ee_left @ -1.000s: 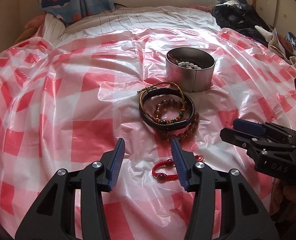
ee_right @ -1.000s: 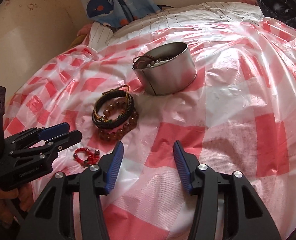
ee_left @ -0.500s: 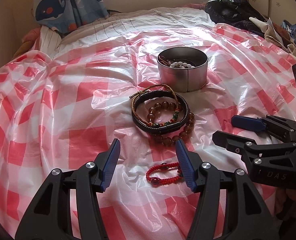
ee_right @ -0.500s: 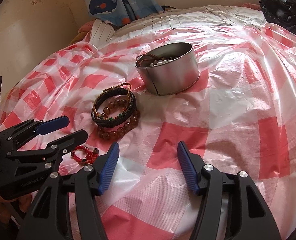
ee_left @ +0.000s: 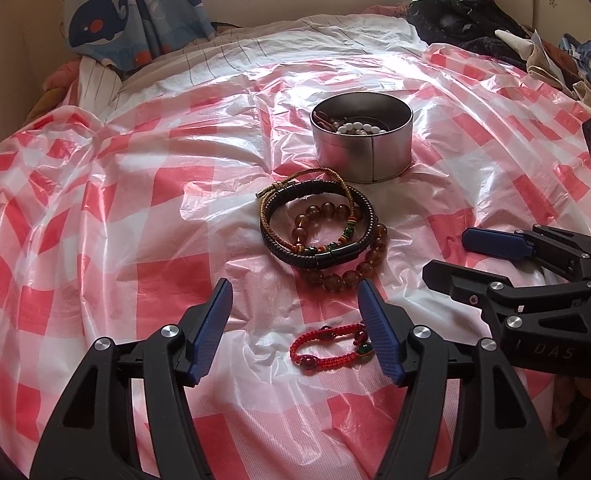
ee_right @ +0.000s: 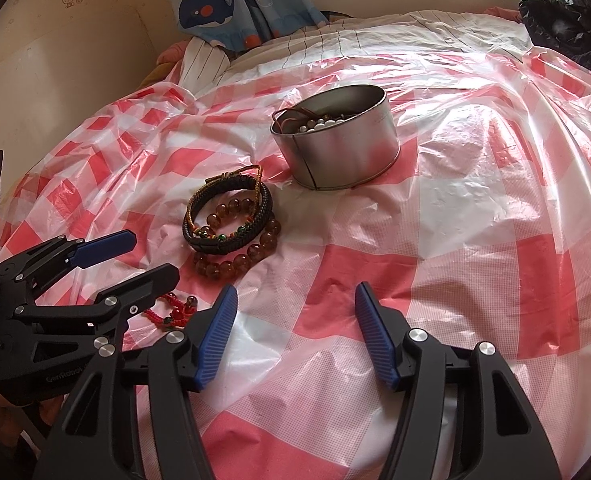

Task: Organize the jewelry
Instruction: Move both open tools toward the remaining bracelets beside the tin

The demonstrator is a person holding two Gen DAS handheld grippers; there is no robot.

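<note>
Jewelry spread over a red-and-white checked plastic sheet (ee_left: 95, 220) on a bed. Red cord bracelet (ee_left: 329, 346) nearest the near edge of the sheet, lying between the fingers of the left gripper (ee_left: 295, 320) but close against the right-hand blue pad; jaws opening, pads not pressing on it. Just beyond, toward the middle of the sheet, a stack of bracelets (ee_left: 319, 232): dark braided bands and a thin beaded cord lying over a ring of amber beads. Farther on, close to the stack but apart from it, a round metal tin (ee_left: 361, 148) with white beads and other pieces inside. Right gripper (ee_right: 295, 320) hovering over bare sheet at the near edge, jaws apart, nothing between them. Whale-print curtain (ee_left: 135, 12) beyond the far edge.
</note>
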